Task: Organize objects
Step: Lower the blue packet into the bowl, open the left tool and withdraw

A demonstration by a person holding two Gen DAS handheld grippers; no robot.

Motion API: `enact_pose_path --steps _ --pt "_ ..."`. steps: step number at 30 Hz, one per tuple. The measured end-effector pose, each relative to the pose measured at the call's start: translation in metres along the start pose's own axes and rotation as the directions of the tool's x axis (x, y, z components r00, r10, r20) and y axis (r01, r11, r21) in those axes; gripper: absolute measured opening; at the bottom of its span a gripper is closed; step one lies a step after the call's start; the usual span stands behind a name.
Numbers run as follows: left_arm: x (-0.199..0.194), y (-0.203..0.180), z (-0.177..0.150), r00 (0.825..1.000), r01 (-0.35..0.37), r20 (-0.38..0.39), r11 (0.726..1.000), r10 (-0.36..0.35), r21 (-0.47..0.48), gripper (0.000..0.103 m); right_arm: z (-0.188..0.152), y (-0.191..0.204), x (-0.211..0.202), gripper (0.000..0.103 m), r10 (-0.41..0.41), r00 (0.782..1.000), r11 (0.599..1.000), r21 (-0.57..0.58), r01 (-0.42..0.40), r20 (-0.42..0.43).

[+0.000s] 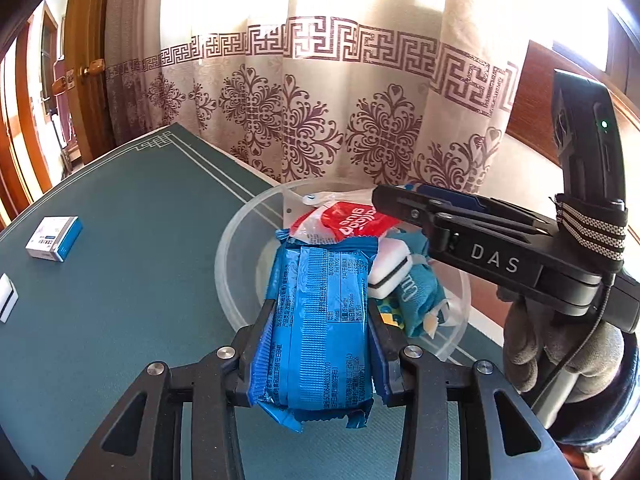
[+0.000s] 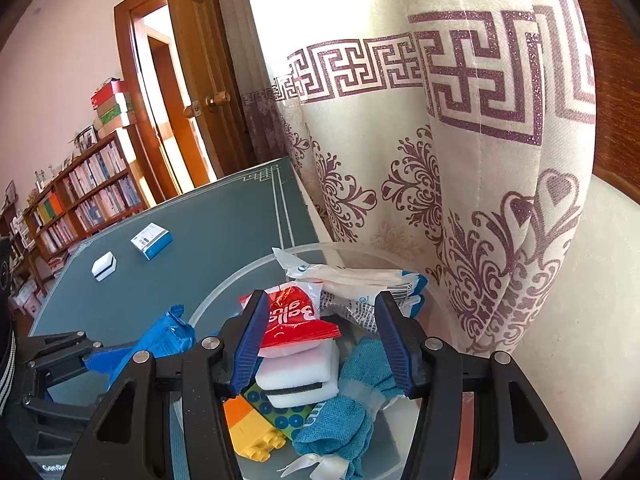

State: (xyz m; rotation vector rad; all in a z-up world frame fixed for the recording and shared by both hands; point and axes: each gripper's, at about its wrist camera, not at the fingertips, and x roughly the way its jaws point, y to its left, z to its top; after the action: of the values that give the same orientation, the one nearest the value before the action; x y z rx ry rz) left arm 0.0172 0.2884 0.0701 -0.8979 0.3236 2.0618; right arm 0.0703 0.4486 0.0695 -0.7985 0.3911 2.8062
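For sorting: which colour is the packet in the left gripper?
Blue; left wrist view.

2 erasers (image 2: pixel 104 266), 1 box (image 2: pixel 152 241), approx 3 packets (image 1: pixel 320 312)

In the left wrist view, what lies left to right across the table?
White eraser → blue-and-white box → blue packet in the left claw → right claw over the clear bowl.

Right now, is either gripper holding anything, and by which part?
The left gripper is shut on the blue snack packet, clamped across its long sides near one end. The right gripper is open over the bowl, holding nothing.
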Motion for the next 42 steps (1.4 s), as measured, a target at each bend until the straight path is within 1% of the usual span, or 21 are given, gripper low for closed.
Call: enact_pose_path --steps 4,10,13,14,15,17,25,27,31,36,42 --pt "0.008 -0.008 0.0 1.0 0.016 -0.004 1.0 -0.016 0.015 0.043 0.001 -0.001 -0.001 0.056 -0.003 1.0 1.0 0.006 0.003 0.004" --pt "0.023 -0.005 -0.002 1.0 0.019 -0.019 1.0 -0.019 -0.013 0.044 -0.001 -0.003 0.001 0.056 -0.005 1.0 1.0 0.014 0.005 0.001" --pt "0.024 -0.002 -0.003 1.0 0.023 -0.011 0.999 -0.023 -0.024 0.048 -0.002 -0.002 0.001 0.056 -0.002 1.0 1.0 0.01 0.002 -0.001" --pt "0.023 -0.001 -0.003 1.0 0.027 -0.008 0.999 -0.027 -0.028 0.054 -0.002 -0.001 0.001 0.056 -0.002 1.0 1.0 0.008 0.002 -0.002" --pt "0.021 0.0 -0.004 1.0 0.031 0.0 0.999 -0.031 -0.033 0.066 -0.002 -0.001 0.001 0.056 -0.002 1.0 1.0 0.007 0.002 -0.002" --pt "0.015 0.002 -0.004 0.999 0.029 0.027 0.999 -0.028 -0.044 0.077 -0.002 0.0 0.001 0.056 -0.002 1.0 1.0 0.006 0.002 -0.002" --pt "-0.008 0.011 -0.01 0.998 -0.006 0.061 0.998 0.01 -0.058 0.081 -0.002 0.0 0.001 0.056 -0.001 1.0 1.0 0.006 0.001 -0.001" --pt "-0.014 0.015 -0.015 0.998 -0.021 0.065 0.998 0.025 -0.065 0.084 -0.003 0.001 0.002 0.056 0.0 1.0 1.0 0.008 0.0 -0.002" --pt "-0.024 0.023 -0.03 0.997 -0.048 0.054 0.996 0.052 -0.077 0.084 -0.003 0.001 0.002 0.056 0.0 1.0 1.0 0.006 0.0 -0.002" --pt "-0.027 0.028 -0.046 0.997 -0.066 0.03 0.994 0.069 -0.083 0.084 -0.004 0.004 0.003 0.056 0.002 1.0 1.0 -0.002 -0.002 -0.007" --pt "-0.021 0.028 -0.05 0.997 -0.074 0.01 0.994 0.075 -0.084 0.084 -0.005 0.006 0.003 0.056 0.005 1.0 1.0 -0.005 -0.005 -0.01"
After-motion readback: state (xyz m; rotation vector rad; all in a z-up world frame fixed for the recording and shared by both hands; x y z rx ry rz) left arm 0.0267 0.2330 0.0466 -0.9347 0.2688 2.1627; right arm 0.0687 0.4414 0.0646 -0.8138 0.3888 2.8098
